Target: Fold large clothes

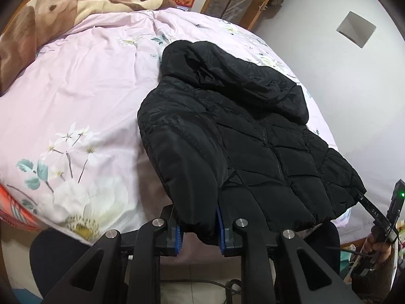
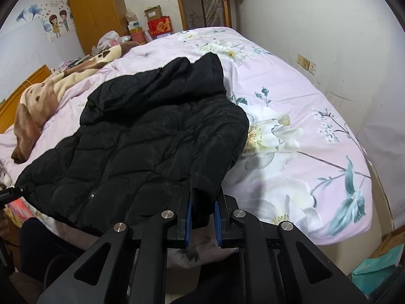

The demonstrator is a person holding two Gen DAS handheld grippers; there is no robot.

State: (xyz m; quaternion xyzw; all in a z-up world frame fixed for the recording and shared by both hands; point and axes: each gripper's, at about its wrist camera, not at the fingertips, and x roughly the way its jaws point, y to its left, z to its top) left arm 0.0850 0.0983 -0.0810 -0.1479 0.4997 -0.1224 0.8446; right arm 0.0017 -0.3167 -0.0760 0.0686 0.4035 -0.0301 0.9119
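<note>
Black quilted hooded puffer jacket [image 1: 253, 131] is caught at its near end by both tools. Between the blue pads [image 1: 220, 228] of the left gripper [image 1: 200, 230] sits a thick roll of the jacket's left sleeve or hem corner, the jaws narrowed onto it; the right gripper [image 2: 203, 215] pinches the matching dark cuff on the other side, jaws drawn close on the cloth. In the left wrist view the right tool shows at the far right edge, held in a hand [image 1: 377, 247], with the jacket's hem stretched between the two.

From the jaws the garment runs away along its long axis: hem nearest, zip up the middle, hood farthest, lying on the pink floral bedspread [image 1: 76, 88] of the bed. Both hands stand about equally near the hem, one at each corner. Judging from this, the fold likely carries the hem forward toward the hood, so both corners need to travel together along that axis or the jacket will skew.
</note>
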